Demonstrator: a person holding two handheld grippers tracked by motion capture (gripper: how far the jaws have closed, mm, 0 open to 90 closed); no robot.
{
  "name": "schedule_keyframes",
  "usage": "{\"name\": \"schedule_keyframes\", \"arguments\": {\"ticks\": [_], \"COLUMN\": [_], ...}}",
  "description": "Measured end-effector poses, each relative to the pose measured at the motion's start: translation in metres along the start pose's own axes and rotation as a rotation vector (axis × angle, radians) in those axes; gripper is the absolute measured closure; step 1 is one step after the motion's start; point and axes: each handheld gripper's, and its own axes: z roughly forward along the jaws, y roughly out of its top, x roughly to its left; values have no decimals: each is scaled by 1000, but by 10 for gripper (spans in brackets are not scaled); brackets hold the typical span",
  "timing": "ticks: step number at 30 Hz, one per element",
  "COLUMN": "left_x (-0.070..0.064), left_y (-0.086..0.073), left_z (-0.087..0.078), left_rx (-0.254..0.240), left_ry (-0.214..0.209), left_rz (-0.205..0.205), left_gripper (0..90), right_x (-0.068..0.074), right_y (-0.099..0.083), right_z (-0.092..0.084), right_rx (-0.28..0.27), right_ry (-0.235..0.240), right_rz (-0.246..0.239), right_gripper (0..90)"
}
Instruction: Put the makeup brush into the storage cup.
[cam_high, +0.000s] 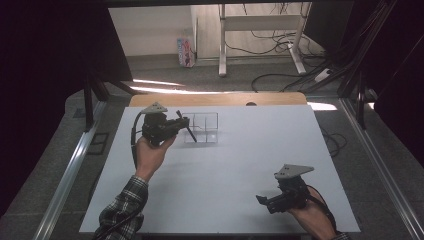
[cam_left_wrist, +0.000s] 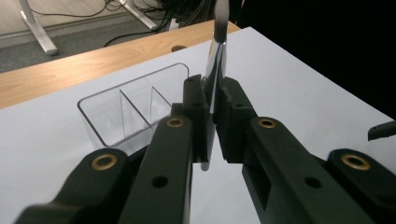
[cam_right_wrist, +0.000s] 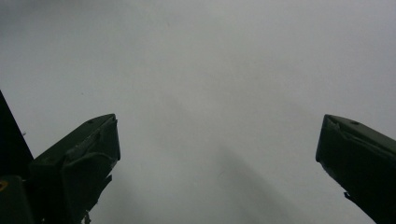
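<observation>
One white table (cam_high: 225, 165), two grippers, one clear box, one thin tool.

Left gripper (cam_high: 181, 123) near far left part of table, held up in hand. Jaws squeezed tight on thin tool (cam_left_wrist: 215, 60): shiny metal part between pads, dark end sticking out past jaw tips.

Clear box (cam_high: 202, 128) sits just beside left gripper, near far edge of table. Box has thin walls inside; three small spaces seen in left gripper view.

Right gripper (cam_high: 264, 201) near front right corner of table. Jaws wide apart, nothing between them.
</observation>
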Motion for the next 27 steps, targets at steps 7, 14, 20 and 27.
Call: {"name": "schedule_keyframes", "arguments": {"ticks": [7,14,20,27], "left_x": [2,4,8,10], "left_y": [11,21,27,32], "left_z": [3,4,6,11], "left_rx": [-6,-13,-16,-21], "left_ry": [13,31,55,65], "left_rz": [11,26,25,27], "left_gripper": [832,832,832,831], "right_x": [1,0,-1,-1], "right_y": [-3,-9,-13,-17], "right_z": [-2,-5,-10,-12], "right_rx": [7,7,-6,6], "right_ry": [-3,6,0,-6], "right_rz": [-3,12,20,14], "right_gripper": [0,0,0,0]}}
